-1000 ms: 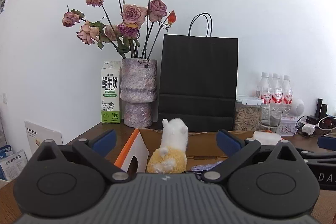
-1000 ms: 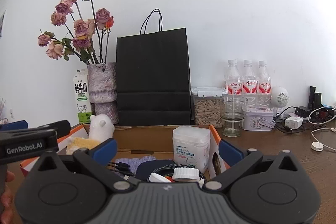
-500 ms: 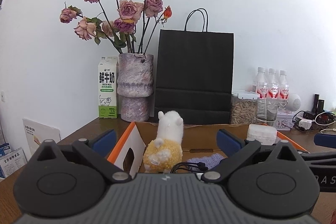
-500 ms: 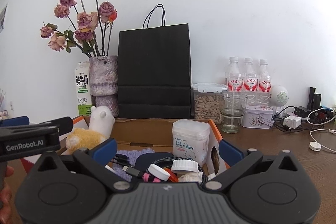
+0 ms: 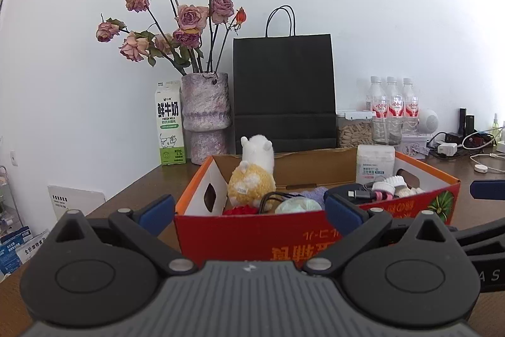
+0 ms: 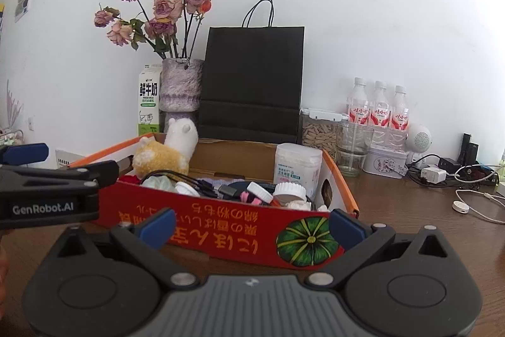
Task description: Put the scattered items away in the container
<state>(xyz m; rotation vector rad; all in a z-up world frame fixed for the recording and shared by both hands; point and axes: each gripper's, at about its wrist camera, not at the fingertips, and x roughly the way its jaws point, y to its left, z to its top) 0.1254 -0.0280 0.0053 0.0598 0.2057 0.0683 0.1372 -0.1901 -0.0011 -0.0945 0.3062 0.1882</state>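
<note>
Both tongs, left tongs [image 5: 249,212] and right tongs [image 6: 251,225], hover spread and empty before the red box [image 6: 221,229] at 12 o'clock on the counter [image 6: 410,220]; its scattered items [image 6: 252,190] appear packed, so tidying looks finished, with only withdrawal remaining.

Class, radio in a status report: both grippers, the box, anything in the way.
Left hand-held gripper open, empty. Right hand-held gripper open, empty. Red cardboard box full: alpaca plush, cables, jars inside. Nothing blocking.

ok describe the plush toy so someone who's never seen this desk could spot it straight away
Start at the red and orange cardboard box on the wooden desk, in front of the black paper bag. At its back left corner, near the milk carton, sits the plush alpaca. It is the only soft, furry thing there: white woolly head and ears, yellow body, standing above the cables and jar lids.
</note>
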